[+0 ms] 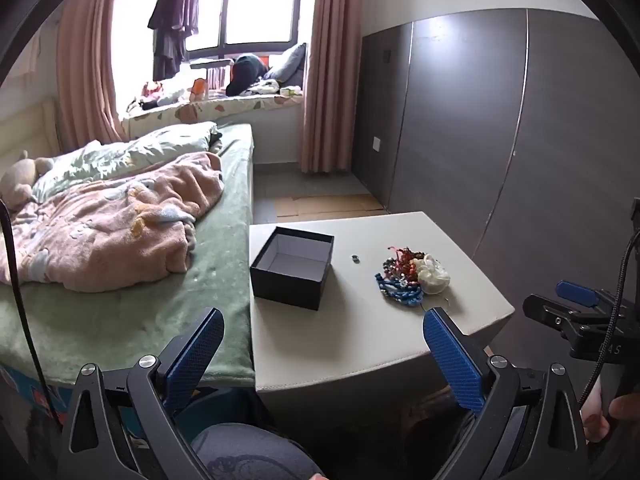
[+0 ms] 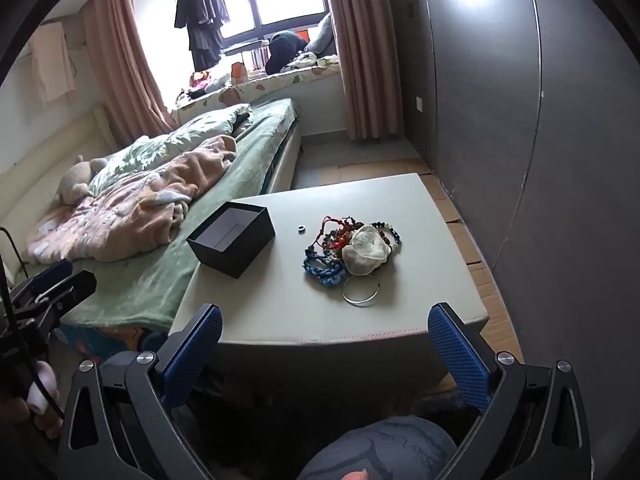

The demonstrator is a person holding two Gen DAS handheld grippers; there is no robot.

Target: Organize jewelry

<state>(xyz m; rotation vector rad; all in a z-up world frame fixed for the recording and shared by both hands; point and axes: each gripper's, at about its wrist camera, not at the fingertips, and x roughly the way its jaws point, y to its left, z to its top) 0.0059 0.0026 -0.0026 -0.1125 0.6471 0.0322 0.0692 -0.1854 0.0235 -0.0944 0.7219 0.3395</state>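
We have not started: the box [image 2: 232, 240] at frame centre-left is empty, the jewelry pile [image 2: 352, 248] lies right of it, and the left gripper [image 1: 320, 344] and right gripper [image 2: 324, 340] are both spread apart, holding nothing.

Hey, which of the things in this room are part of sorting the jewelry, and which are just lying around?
Part of the job:
black box, open
bracelet pile
silver bangle
small ring
white pouch

Just lying about:
pink blanket
stuffed toy
hanging clothes
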